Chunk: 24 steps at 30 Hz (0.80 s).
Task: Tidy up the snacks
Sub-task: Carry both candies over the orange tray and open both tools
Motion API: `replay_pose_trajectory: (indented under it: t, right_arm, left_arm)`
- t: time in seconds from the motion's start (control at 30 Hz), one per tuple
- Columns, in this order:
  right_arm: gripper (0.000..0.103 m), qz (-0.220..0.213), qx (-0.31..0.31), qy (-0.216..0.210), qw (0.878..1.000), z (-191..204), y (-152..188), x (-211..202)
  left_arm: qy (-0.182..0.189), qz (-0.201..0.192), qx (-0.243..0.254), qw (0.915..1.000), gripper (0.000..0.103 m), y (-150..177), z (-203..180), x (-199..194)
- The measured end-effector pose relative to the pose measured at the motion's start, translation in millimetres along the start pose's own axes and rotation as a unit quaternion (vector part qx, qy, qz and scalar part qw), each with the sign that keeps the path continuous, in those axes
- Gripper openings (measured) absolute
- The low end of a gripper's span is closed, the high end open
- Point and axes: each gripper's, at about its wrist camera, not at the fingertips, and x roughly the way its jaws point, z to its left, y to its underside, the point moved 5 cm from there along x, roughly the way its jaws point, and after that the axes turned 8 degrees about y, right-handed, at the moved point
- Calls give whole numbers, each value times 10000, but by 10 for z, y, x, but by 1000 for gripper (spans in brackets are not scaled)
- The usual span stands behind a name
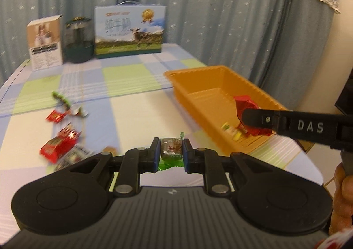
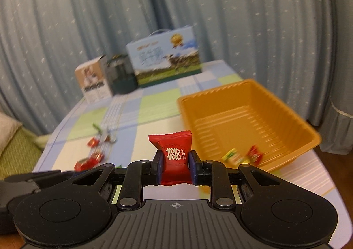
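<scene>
The left tool (image 1: 171, 153) pinches a brown candy (image 1: 171, 148); the right tool (image 2: 175, 164) clamps a red candy (image 2: 175, 157) above the surface (image 1: 136, 112), beside the orange tray (image 2: 293, 121). Released short of the rim, either candy could fall outside the tray.

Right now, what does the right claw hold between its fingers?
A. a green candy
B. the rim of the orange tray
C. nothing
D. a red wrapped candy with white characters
D: in the right wrist view the right claw is shut on a red candy with white characters, just short of the orange tray.
</scene>
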Motion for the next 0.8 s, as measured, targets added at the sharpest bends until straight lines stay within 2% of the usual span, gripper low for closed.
replay_pose_trajectory:
  t: [0.23,0.43,0.6,0.8]
  right_arm:
    - [25,-169,74,325,9993,-471,-239,-13]
    - [25,-106,131,470,9988,-810,-318,97]
    - [25,8,162,534,9984,-969,-329,193]
    - [25,101,228,596,9979,-1080,-337,283]
  left_arm:
    - [320,-76,141,9994,18,-229,-325,192]
    - [583,-50,145,9982,18,-356,-539,412]
    - [742,66,151,9971,18,-400,-670,619]
    - [768,205,218,9966,18,-409,-776,852]
